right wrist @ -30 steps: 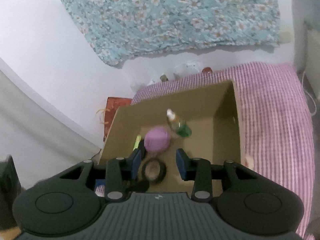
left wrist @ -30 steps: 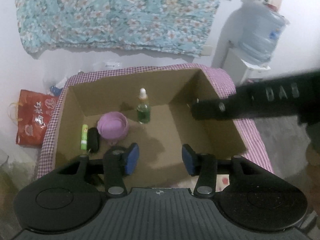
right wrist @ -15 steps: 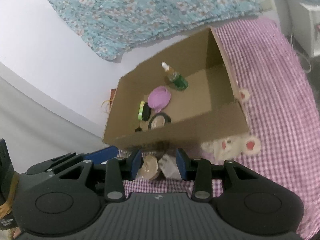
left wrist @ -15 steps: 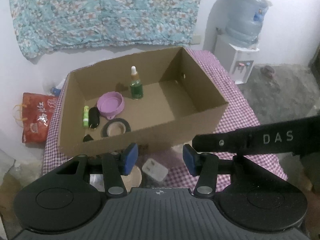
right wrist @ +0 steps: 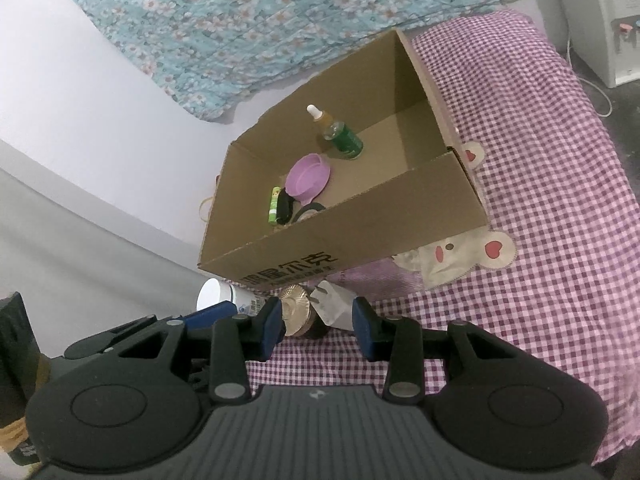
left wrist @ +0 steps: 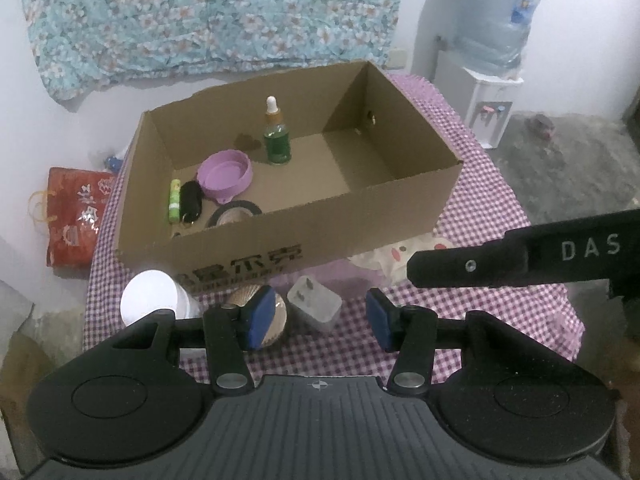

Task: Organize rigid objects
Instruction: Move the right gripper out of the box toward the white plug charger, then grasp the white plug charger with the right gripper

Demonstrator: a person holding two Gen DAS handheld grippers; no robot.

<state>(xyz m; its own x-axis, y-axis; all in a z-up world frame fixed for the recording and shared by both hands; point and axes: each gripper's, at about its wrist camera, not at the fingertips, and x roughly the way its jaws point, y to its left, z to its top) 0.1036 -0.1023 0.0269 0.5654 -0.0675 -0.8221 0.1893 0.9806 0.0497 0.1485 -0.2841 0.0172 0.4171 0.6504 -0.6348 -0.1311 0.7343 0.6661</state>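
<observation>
An open cardboard box [left wrist: 300, 236] [right wrist: 360, 232] stands on the checked table. It holds a green dropper bottle [left wrist: 277, 142] [right wrist: 344, 140], a purple bowl [left wrist: 226, 170] [right wrist: 309, 174], a green tube [left wrist: 174, 200], a black fob [left wrist: 191, 200] and a tape roll [left wrist: 234, 214] [right wrist: 308, 210]. In front of the box lie a white plug [left wrist: 314, 304] [right wrist: 334, 306], a gold-lidded jar [left wrist: 278, 316] [right wrist: 296, 308] and a white bottle [left wrist: 150, 298] [right wrist: 214, 292]. My left gripper [left wrist: 320, 318] hangs open just above the plug. My right gripper [right wrist: 318, 320] is open too, with jar and plug beyond its tips.
A pink-checked cloth [left wrist: 500, 208] [right wrist: 560, 160] covers the round table, with a bear patch [left wrist: 400, 252] [right wrist: 460, 256] by the box's right corner. A water dispenser [left wrist: 484, 80] stands at the right wall. A red bag [left wrist: 76, 216] lies on the floor at left.
Both grippers pulled back from above the box to the table in front of it. The tape roll, seen between the right fingers before, now lies in the box.
</observation>
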